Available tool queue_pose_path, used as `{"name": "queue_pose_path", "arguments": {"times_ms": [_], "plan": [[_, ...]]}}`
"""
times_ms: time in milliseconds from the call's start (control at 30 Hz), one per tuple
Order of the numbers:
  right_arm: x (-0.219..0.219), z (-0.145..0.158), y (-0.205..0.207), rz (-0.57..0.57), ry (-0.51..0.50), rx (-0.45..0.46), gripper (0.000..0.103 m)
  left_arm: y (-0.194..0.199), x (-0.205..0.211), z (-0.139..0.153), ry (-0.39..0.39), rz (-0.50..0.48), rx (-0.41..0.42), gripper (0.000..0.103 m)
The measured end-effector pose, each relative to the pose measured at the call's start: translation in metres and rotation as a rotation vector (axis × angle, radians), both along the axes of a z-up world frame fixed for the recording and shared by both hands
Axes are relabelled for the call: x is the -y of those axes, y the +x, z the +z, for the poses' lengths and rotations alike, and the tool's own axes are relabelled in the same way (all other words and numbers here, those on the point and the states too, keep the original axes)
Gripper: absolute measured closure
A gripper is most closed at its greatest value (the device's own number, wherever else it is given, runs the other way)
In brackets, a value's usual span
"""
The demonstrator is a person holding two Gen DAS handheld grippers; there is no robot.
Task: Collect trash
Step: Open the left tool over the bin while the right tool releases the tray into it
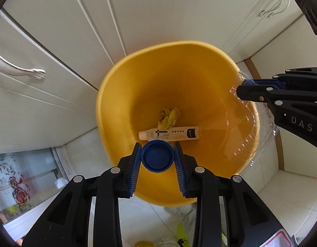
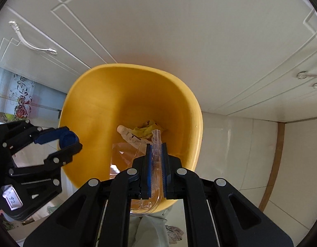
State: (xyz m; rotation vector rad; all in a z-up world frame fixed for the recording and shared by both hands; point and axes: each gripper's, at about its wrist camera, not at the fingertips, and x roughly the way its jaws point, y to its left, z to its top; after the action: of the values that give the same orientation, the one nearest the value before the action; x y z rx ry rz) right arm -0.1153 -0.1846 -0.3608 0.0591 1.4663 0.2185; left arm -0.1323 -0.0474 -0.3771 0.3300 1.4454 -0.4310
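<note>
Left tongs (image 1: 157,147) pinch a blue bottle cap (image 1: 157,156) over the yellow bin (image 1: 117,94), where a white tube (image 1: 168,134) and crumpled yellow wrapper (image 1: 168,118) lie. Right wrist view: right tongs (image 2: 156,150) clamp a clear plastic container (image 2: 156,142) above that bin's mouth.

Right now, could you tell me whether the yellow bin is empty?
No, the yellow bin already holds a white tube and a crumpled yellow wrapper at its bottom.

Blue cap (image 1: 157,158) and clear plastic tray (image 2: 156,164) over yellow bin (image 1: 117,94).
</note>
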Motion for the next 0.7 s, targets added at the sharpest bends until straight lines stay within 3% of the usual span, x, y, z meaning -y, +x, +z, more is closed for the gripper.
{"name": "queue_pose_path", "arguments": {"times_ms": [100,167,200,233,267,700], "plan": [[0.005,-0.005,0.003,-0.020,0.032,-0.005,0.092,0.001,0.001,-0.004,0.005,0.011,-0.002,0.067],[0.009,-0.006,0.004,-0.035,0.038,-0.003,0.087,0.002,0.002,-0.005,0.007,0.019,0.002,0.057],[0.011,-0.006,0.004,-0.038,0.040,-0.002,0.070,0.002,0.003,-0.005,0.008,0.021,0.006,0.051],[0.013,-0.006,0.004,-0.046,0.044,0.002,0.060,0.001,0.003,-0.002,0.009,0.023,0.013,0.042],[0.015,-0.004,0.004,-0.050,0.050,0.010,0.052,0.001,0.003,0.001,0.005,0.025,0.020,0.039],[0.030,0.016,-0.005,-0.076,0.075,0.050,0.052,0.001,0.011,0.016,-0.013,0.044,0.031,0.038]]}}
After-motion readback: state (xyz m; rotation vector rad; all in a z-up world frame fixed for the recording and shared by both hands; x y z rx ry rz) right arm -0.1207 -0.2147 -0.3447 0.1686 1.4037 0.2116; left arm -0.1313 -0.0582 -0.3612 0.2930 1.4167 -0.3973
